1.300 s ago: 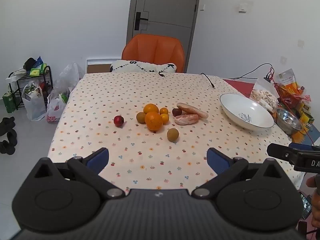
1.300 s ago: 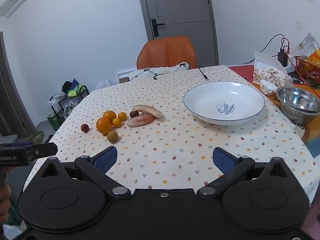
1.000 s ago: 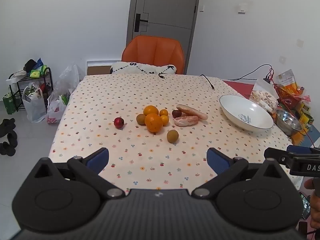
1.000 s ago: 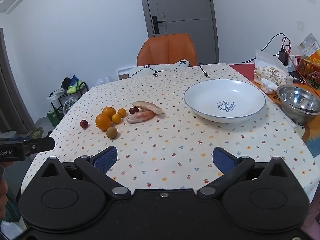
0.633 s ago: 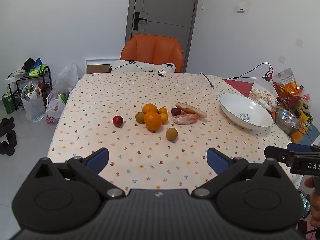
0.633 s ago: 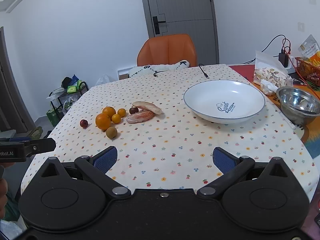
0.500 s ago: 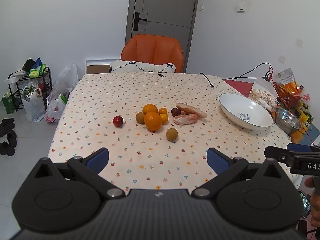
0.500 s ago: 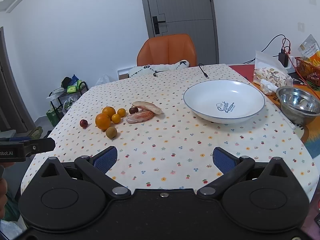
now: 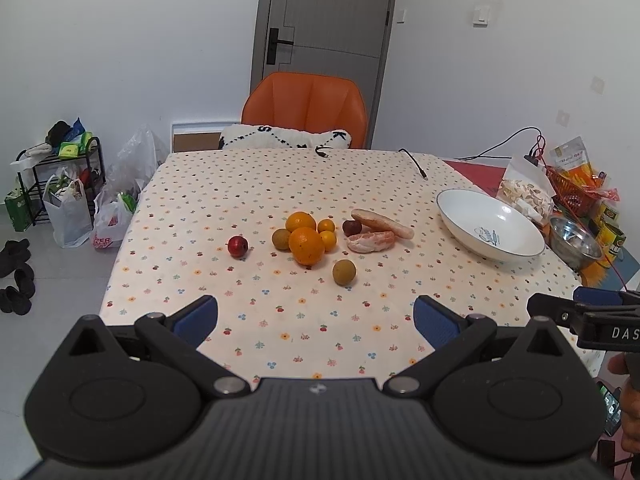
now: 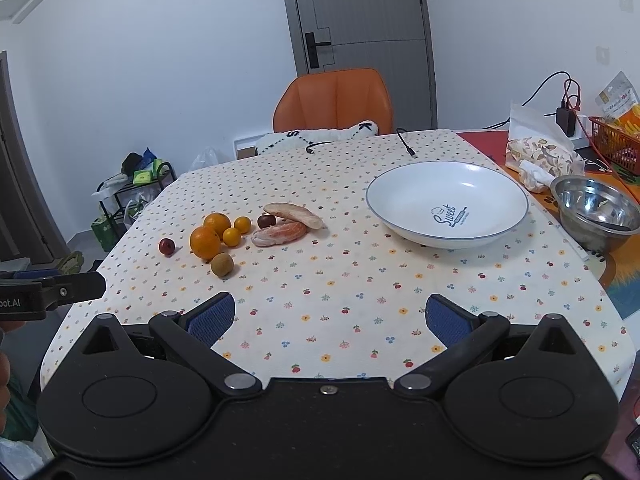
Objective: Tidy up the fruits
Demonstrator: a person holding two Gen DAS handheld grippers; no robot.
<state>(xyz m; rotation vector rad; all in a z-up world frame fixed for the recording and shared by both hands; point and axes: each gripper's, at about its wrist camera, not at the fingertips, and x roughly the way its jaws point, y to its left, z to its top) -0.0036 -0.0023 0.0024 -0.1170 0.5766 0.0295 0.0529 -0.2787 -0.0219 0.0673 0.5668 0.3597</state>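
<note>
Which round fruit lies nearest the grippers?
The brown fruit, alone in front of the big orange; every other fruit lies farther back.

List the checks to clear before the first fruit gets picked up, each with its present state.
1. Left gripper open, nothing held: ok.
2. Right gripper open, nothing held: ok.
3. White bowl holds nothing and sits upright: ok.
4. Brown round fruit stands apart from the cluster, free to approach: ok.
5. Large orange touches its neighbours, so lifting it may roll them: not ok.
6. Red fruit within the left gripper's reach: cannot tell.
</note>
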